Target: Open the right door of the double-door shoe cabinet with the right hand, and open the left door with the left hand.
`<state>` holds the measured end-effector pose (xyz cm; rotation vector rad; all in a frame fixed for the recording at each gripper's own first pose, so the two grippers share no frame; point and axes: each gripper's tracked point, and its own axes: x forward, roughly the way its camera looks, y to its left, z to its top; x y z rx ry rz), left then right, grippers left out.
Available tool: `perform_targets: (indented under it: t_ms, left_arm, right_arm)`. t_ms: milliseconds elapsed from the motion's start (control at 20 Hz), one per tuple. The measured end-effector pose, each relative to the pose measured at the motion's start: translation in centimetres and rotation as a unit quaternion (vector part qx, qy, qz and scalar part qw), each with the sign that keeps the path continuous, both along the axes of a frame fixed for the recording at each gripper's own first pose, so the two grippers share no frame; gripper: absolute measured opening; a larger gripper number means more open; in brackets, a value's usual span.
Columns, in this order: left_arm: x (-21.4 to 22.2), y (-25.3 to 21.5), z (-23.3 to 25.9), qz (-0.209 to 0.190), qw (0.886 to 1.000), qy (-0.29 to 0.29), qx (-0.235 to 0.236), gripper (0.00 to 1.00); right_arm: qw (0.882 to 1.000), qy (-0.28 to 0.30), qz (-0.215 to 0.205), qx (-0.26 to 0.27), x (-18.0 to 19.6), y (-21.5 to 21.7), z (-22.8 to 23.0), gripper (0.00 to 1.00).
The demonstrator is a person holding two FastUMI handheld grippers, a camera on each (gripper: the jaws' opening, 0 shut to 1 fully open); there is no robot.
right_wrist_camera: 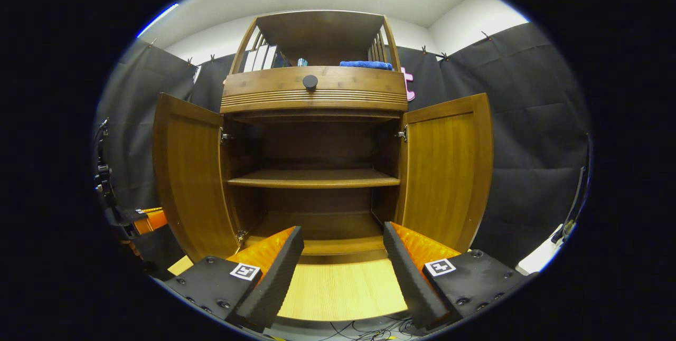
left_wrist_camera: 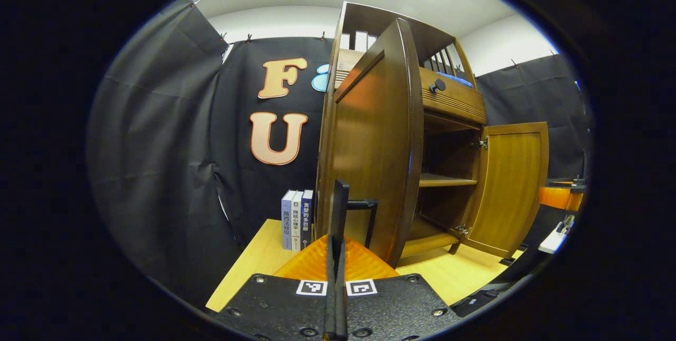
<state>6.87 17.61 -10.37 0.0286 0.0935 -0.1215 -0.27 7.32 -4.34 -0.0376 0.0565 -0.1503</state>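
The wooden shoe cabinet [right_wrist_camera: 317,93] faces me with both doors swung wide. Its left door [right_wrist_camera: 193,177] and right door [right_wrist_camera: 449,172] stand out to the sides, baring the inner shelf [right_wrist_camera: 314,177]. My right gripper [right_wrist_camera: 343,256] hangs open in front of the cabinet's base, holding nothing. In the left gripper view the left door [left_wrist_camera: 375,145] stands edge-on close ahead, and the right door [left_wrist_camera: 509,188] is open beyond it. My left gripper [left_wrist_camera: 336,240] is shut on the left door's black handle [left_wrist_camera: 362,205]. Part of the left gripper [right_wrist_camera: 148,219] shows behind the left door.
The cabinet stands on a light wooden table [right_wrist_camera: 343,288]. Three books [left_wrist_camera: 297,219] stand upright beside its left side. A drawer with a round knob [right_wrist_camera: 310,82] sits above the doors, and a blue cloth [right_wrist_camera: 366,65] lies on top. Black cloth walls surround the booth.
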Motion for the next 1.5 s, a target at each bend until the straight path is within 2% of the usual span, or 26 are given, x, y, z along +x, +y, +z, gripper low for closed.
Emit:
perform_targets:
  t_ms: [150,200,500,700,750,900,950,1000,1050,1300,1350,1500]
  left_arm:
    - [0.0,0.4,0.2,0.002,1.000,0.004,-0.001,0.00]
    - [0.0,0.4,0.2,0.005,1.000,0.008,-0.004,0.00]
    - [-0.1,0.5,0.2,0.025,1.000,0.017,-0.008,0.00]
    - [-0.7,0.5,0.2,0.046,0.998,0.040,-0.028,0.00]
    - [-1.3,0.5,0.5,0.054,0.997,0.040,-0.029,0.03]
    - [-3.1,-0.2,1.0,0.063,0.996,0.035,-0.051,0.00]
    - [-4.4,-0.1,1.9,0.068,0.996,0.034,-0.056,0.03]
    - [-5.3,-0.1,2.5,0.075,0.995,0.030,-0.059,0.19]
    - [-6.2,0.2,3.1,0.082,0.994,0.027,-0.059,0.24]
    - [-9.6,-1.0,7.4,0.111,0.993,0.001,-0.043,0.69]
    - [-10.3,-1.7,8.5,0.112,0.993,-0.007,-0.041,0.59]
    - [-11.7,-4.2,11.7,0.106,0.993,-0.030,-0.040,0.82]
  right_arm:
    - [1.000,0.000,-0.005,0.006,-0.5,0.0,-0.6,0.92]
    - [1.000,0.002,-0.007,0.009,-0.6,0.0,-0.7,0.98]
    - [1.000,-0.002,-0.023,0.003,-1.4,-2.1,-0.3,1.00]
    - [0.999,0.007,-0.030,0.012,-1.6,-4.5,-0.3,0.98]
    - [0.999,0.007,-0.032,0.012,-1.7,-5.1,-0.3,0.92]
    - [0.999,0.006,-0.041,0.010,-2.4,-7.0,-0.3,0.92]
    - [0.999,0.007,-0.040,0.012,-2.5,-7.4,-0.2,0.92]
    - [0.999,0.005,-0.040,0.014,-2.5,-7.9,0.0,0.92]
    - [0.999,0.003,-0.040,0.018,-2.7,-8.3,0.3,0.92]
    - [0.999,-0.007,-0.031,0.030,-3.2,-9.7,3.0,0.92]
    - [0.999,-0.007,-0.028,0.031,-3.5,-9.9,3.3,0.92]
    - [0.999,-0.012,-0.023,0.033,-4.3,-10.7,5.0,0.92]
